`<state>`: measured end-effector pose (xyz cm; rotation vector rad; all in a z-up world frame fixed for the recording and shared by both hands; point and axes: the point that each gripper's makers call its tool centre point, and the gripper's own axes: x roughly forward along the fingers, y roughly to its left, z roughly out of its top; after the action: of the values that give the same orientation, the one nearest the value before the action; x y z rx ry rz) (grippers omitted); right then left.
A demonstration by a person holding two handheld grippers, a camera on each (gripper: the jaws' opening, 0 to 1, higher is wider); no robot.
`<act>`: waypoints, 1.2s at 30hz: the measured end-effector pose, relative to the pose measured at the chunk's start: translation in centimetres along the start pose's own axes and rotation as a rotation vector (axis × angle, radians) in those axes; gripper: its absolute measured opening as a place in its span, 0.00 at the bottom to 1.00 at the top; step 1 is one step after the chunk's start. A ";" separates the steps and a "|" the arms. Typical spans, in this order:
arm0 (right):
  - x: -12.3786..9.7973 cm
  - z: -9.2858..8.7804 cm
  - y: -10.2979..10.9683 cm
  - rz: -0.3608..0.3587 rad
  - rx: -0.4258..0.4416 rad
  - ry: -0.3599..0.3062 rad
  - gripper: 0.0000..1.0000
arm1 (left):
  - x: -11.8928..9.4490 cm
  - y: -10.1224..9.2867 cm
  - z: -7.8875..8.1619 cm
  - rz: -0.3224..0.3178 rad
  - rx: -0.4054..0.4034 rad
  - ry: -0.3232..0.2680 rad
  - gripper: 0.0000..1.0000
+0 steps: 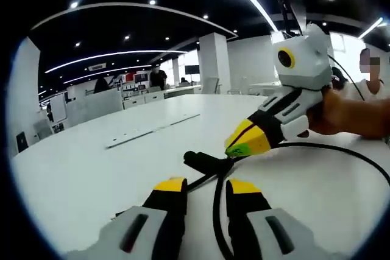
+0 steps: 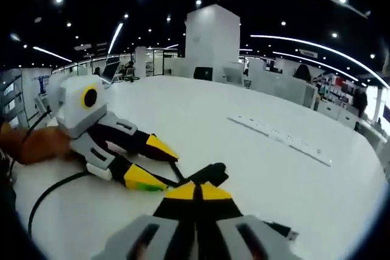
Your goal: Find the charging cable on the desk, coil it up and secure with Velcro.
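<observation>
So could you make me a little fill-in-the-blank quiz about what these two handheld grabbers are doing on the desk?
1. The charging cable lying on the desk is ____ in colour.
2. The right gripper has its fingers ____ on the cable.
3. The left gripper has its fingers ____, with the cable running between them.
4. The fingertips of both grippers are ____ in colour.

Missing words: black; shut; open; yellow

cable: runs off right edge | right hand-held gripper: tips hide cable beneath | far people: too small
</observation>
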<state>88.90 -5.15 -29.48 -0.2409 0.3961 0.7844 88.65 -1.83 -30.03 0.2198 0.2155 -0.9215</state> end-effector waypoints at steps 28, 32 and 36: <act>-2.0 0.7 -0.6 -0.041 0.060 -0.177 0.30 | -1.4 0.2 1.7 0.054 -0.063 -0.070 0.37; -1.9 -0.3 -0.4 -0.036 0.081 -0.134 0.32 | -1.5 0.4 1.7 0.058 -0.067 -0.077 0.37; -2.1 -0.8 0.3 -0.046 0.059 -0.111 0.33 | -1.8 0.4 1.8 0.061 -0.076 -0.083 0.37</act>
<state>87.17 -6.56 -29.36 -0.1505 0.3077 0.7367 88.08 -0.76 -27.78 0.1168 0.1655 -0.8581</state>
